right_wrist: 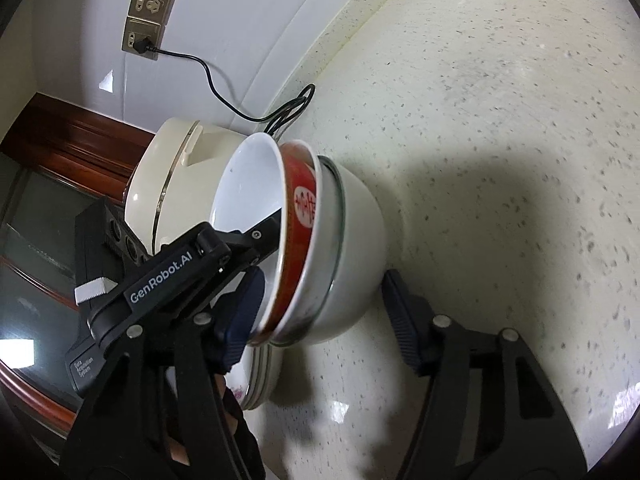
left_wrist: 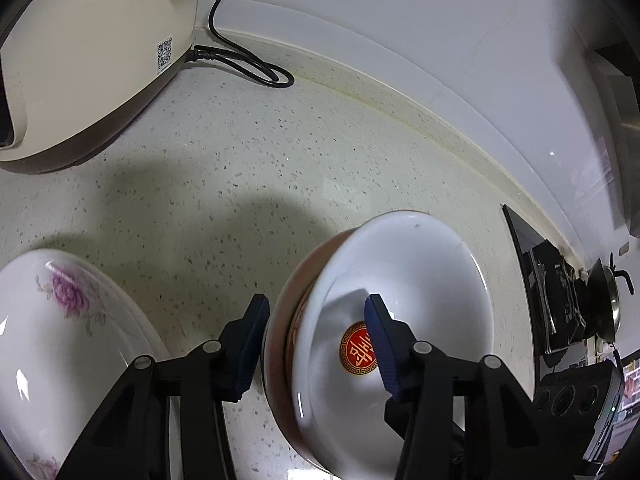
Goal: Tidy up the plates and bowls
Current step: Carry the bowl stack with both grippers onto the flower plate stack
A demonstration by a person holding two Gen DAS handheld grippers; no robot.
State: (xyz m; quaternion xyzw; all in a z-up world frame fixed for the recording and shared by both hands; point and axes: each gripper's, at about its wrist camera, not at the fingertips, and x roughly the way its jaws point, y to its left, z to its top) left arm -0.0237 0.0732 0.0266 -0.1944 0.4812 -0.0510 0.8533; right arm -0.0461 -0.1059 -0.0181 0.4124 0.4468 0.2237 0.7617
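The red bowl [left_wrist: 384, 320] sat nested in a white bowl [right_wrist: 352, 248] on the worktop [left_wrist: 200, 184], its rim straddled by the left tool [left_wrist: 316, 336]: one finger lay inside over the red emblem, the other outside the wall, with a gap showing, so the grip looked released, though that was not certain. The right tool [right_wrist: 320, 312] stood spread wide, unclenched, with both bowls between its fingers, and held nothing. Just left lay floral plates [left_wrist: 60, 340]. The left tool was thus nearer the rim. Farther back stood a rice cooker [left_wrist: 92, 60] and its cord [left_wrist: 240, 60].
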